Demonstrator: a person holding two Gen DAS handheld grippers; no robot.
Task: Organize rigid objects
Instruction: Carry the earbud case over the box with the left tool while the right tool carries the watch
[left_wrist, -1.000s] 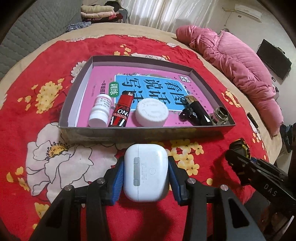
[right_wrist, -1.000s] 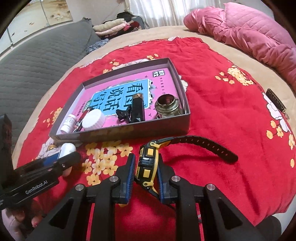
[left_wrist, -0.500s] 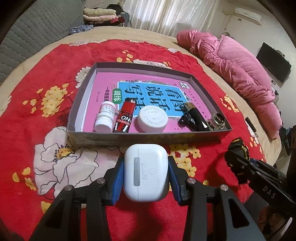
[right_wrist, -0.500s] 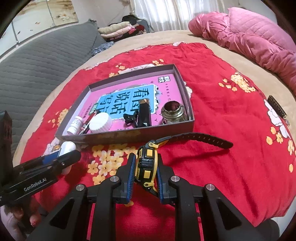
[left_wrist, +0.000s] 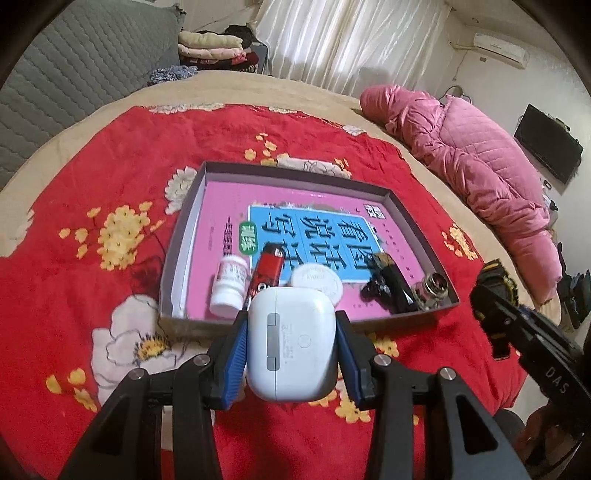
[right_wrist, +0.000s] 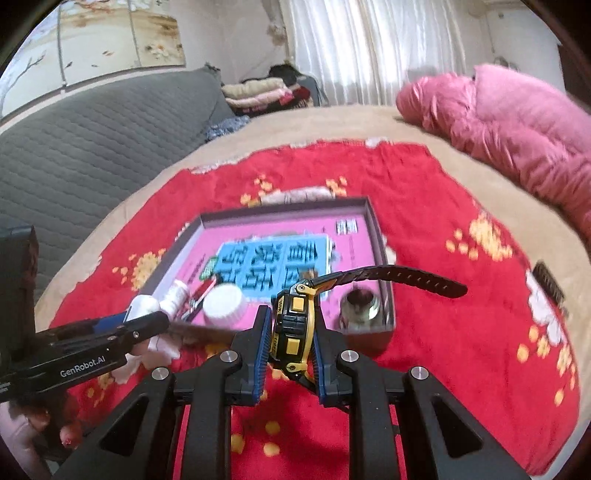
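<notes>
My left gripper (left_wrist: 291, 350) is shut on a white earbud case (left_wrist: 291, 341), held above the red cloth just in front of the grey tray (left_wrist: 417, 229). My right gripper (right_wrist: 290, 345) is shut on a black and yellow watch (right_wrist: 293, 325), whose strap (right_wrist: 402, 277) sticks out to the right over the tray's near corner. The tray (right_wrist: 375, 225) holds a pink book, a white bottle (left_wrist: 229, 282), a red lighter (left_wrist: 267, 269), a white round lid (left_wrist: 317, 280), a black clip (left_wrist: 388, 286) and a metal fitting (left_wrist: 434, 288). The right gripper with the watch (left_wrist: 495, 291) shows at the left view's right edge.
A red flowered cloth (left_wrist: 103, 229) covers the round bed. A pink quilted coat (left_wrist: 476, 166) lies at the far right. A grey padded headboard (right_wrist: 85, 140) and folded clothes (left_wrist: 218, 50) stand behind. A small dark comb-like object (right_wrist: 550, 282) lies on the cloth at right.
Both grippers have risen with their loads, so the tray looks smaller and farther below. The watch strap has lifted off the cloth and now hangs over the tray's corner.
</notes>
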